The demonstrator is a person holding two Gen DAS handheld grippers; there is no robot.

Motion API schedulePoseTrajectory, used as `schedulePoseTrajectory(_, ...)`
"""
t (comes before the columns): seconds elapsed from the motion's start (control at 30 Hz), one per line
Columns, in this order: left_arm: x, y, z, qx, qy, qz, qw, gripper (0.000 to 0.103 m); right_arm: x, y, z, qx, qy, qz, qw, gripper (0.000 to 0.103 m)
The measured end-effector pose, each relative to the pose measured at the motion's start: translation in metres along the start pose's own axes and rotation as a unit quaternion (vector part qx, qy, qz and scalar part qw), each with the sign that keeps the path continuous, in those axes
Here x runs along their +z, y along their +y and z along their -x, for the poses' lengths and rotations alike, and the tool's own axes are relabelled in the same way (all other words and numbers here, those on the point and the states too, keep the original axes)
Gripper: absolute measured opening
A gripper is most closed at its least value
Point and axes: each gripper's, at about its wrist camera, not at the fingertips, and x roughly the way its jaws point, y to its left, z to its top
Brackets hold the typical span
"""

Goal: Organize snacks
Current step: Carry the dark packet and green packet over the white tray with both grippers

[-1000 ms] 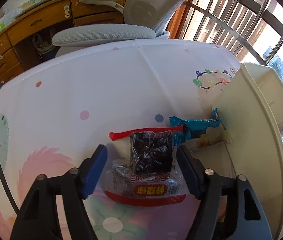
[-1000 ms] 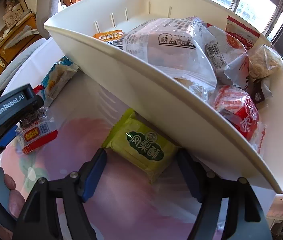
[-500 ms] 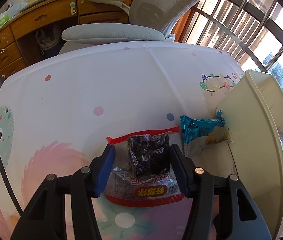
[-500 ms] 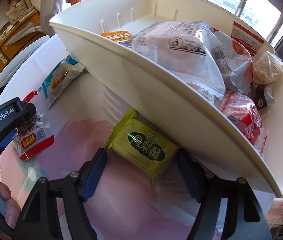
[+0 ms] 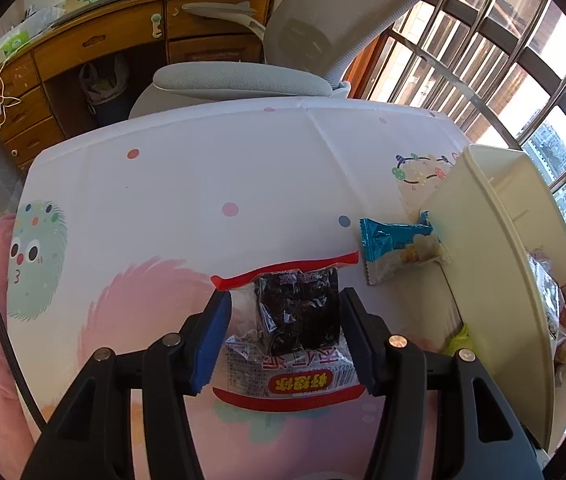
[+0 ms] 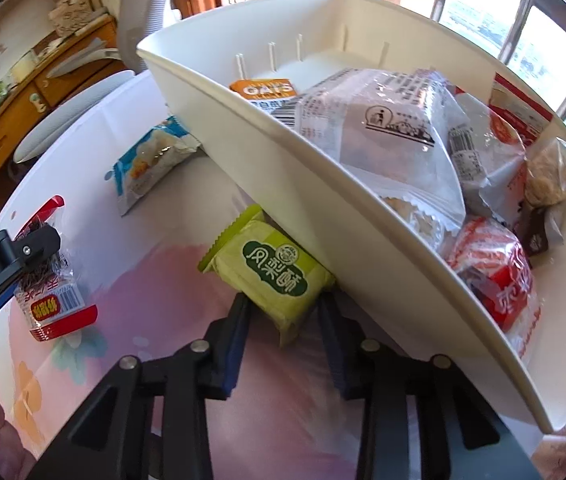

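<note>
Pastel cartoon tablecloth (image 5: 243, 168), wooden desk (image 5: 95, 44), barred window (image 5: 503, 52)

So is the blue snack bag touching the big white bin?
Touching. In the left wrist view the blue snack bag's far end lies right against the white bin's wall, with no gap between them.

Probably a home study: wooden desk (image 5: 95, 44), office chair (image 5: 311, 36), barred windows (image 5: 523, 80).
</note>
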Motion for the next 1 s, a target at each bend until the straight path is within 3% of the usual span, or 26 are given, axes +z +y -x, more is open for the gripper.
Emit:
schedulePoseTrajectory(0.07,-0.003,0.001,0.009,0.001,-0.005,-0.002,1.0000,0.054,-0.007,-0.002,0.005,0.012,-0.003,0.009,1.000,0.022)
schedulePoseTrajectory(0.27,-0.013,0.007,0.035,0.004,-0.014,0.001,0.9999,0.054,-0.018,-0.002,0.011,0.037,-0.009,0.035,0.999,0.005)
schedulePoseTrajectory(0.77,-0.046,0.026,0.113,0.020,-0.048,0.020,0.9984,0.054,-0.037,-0.020,0.056,0.078,-0.056,0.089,0.991,0.000)
schedulePoseTrajectory(1.0,-0.071,0.026,0.151,0.020,-0.064,0.026,0.9974,0.054,-0.053,-0.029,0.079,0.099,-0.057,0.103,0.988,0.000)
